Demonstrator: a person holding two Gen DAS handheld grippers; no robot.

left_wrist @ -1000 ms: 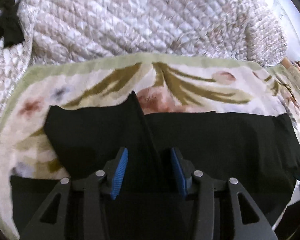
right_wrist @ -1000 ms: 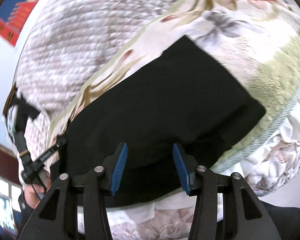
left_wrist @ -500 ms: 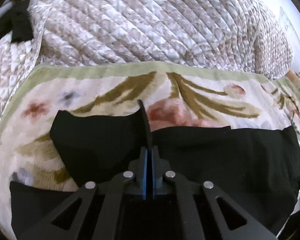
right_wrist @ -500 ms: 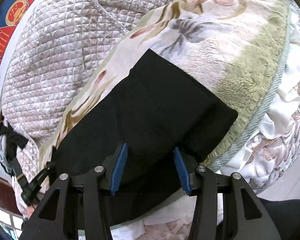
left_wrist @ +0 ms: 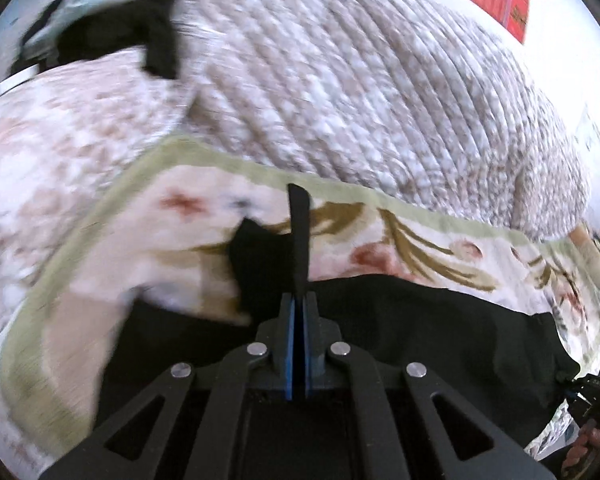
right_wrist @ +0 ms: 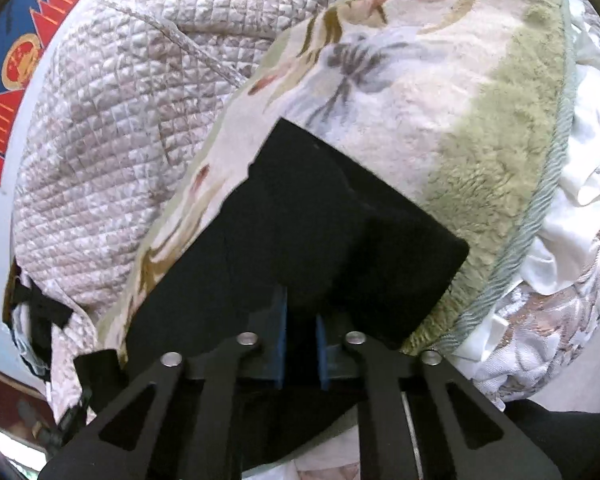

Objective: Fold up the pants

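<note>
Pants (right_wrist: 300, 232), black and partly doubled over, lie spread on the floral blanket (right_wrist: 480, 112) that covers the bed's quilted coverlet (right_wrist: 112, 120). Taking that blanket as the landmark, the cloth runs along its near side, one squared end resting close to the blanket's green corded border and the rest stretching away across its flowered middle.

The left gripper (left_wrist: 298, 300) is pinched tight on a ridge of the black cloth, a thin flap standing up above its blue pads, and the fabric on that side is raised off the blanket in a peak. The right gripper (right_wrist: 301, 312) has just been closing; its jaws stand narrow with a fold of the pants between them, and it appears to be clamped on that fold.

Both ends look taken up for the next fold. The risk, as I judge it, lies in the uneven hold: the left gripper has only a slim pinch, so a quick pull could let the cloth slip out. Catching just the top layer would leave the lower one dragging behind, skewing the fold. The plush blanket could also cling and bunch the fabric.
</note>
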